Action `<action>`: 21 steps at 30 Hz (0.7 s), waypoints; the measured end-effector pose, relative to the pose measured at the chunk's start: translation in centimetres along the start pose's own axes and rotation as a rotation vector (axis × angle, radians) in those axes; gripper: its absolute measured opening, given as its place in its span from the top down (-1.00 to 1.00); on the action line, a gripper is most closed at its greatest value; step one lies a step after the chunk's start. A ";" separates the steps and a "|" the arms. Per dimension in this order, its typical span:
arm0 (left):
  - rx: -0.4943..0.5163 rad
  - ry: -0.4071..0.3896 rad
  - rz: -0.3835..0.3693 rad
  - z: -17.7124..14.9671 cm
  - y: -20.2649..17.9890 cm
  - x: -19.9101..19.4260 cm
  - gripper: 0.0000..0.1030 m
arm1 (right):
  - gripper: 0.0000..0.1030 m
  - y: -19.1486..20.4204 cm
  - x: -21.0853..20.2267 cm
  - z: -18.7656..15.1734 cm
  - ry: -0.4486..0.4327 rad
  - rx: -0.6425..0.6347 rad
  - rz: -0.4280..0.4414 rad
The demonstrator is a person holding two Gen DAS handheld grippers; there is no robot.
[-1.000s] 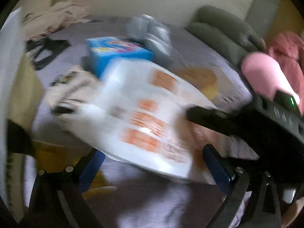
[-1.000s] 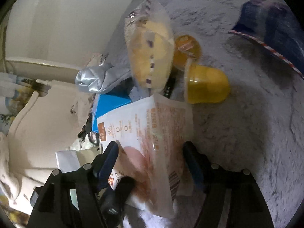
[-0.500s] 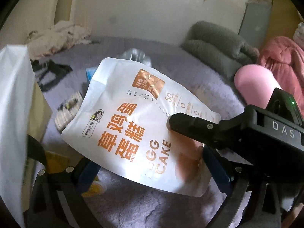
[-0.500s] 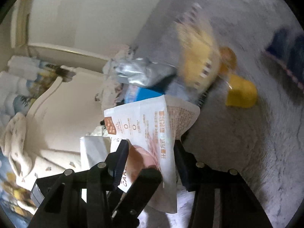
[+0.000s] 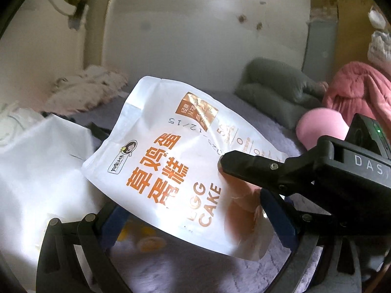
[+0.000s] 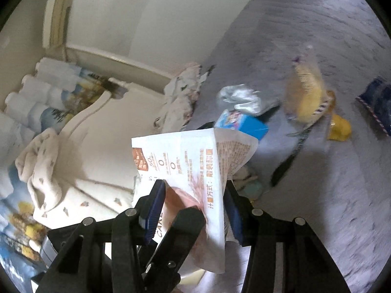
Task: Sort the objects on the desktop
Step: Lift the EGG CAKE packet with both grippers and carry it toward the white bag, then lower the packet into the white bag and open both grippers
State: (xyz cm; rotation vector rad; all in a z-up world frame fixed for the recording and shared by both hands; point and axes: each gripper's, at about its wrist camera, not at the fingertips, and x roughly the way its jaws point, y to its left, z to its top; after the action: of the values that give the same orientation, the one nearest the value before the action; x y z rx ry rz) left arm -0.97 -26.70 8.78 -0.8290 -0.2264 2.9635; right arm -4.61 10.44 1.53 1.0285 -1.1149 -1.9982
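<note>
Grey-purple bedding (image 6: 330, 207) under a cream wall (image 5: 195, 24) served as the sorting surface. The egg cake pouch (image 5: 171, 161), white with orange lettering, was held in the air above the bed, tilted, its sealed top toward the wall. The right gripper (image 6: 193, 190) had it pinched near the lower corner, its blue-padded fingers (image 6: 154, 207) pressed in on the crumpled pack from both sides. In the left wrist view one black finger of that gripper lay across the pouch's printed face. The left gripper (image 5: 193, 205) sat just below the pouch with its jaws spread wide and nothing between them.

A white bag (image 5: 36, 171) stood at the left of the pouch. Behind it were two grey pillows (image 5: 273, 92), a rounded pink object (image 5: 322, 129) and a pink coat (image 5: 354, 90).

On the bedding, well apart from the raised pouch, lay a blue box (image 6: 242, 122) with a crumpled silver pack (image 6: 242, 97) touching its far side. Near these were a blurred yellow snack pack (image 6: 305, 92), a yellow jelly cup (image 6: 339, 127) just beside it and a dark blue packet (image 6: 378, 102) at the frame's edge.
</note>
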 end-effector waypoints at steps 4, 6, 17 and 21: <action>-0.019 -0.049 0.063 0.0 2.4 -2.7 -0.95 | 0.09 2.5 0.7 -1.6 0.035 -0.033 0.032; -0.028 -0.058 0.093 -0.2 3.4 -3.6 -0.95 | 0.09 3.6 1.8 -2.3 0.056 -0.029 0.047; -0.112 0.010 0.284 -1.8 11.1 -6.2 -0.95 | 0.09 6.2 9.8 -7.7 0.255 0.089 0.078; -0.083 0.089 0.391 -2.8 12.5 -5.1 -0.93 | 0.09 5.7 12.8 -9.5 0.332 0.125 0.037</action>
State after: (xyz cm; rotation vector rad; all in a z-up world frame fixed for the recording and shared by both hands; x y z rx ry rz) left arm 4.66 -39.20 7.09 -1.1303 -0.2045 3.2813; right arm -2.18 -6.12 -0.86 1.3369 -1.0759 -1.6671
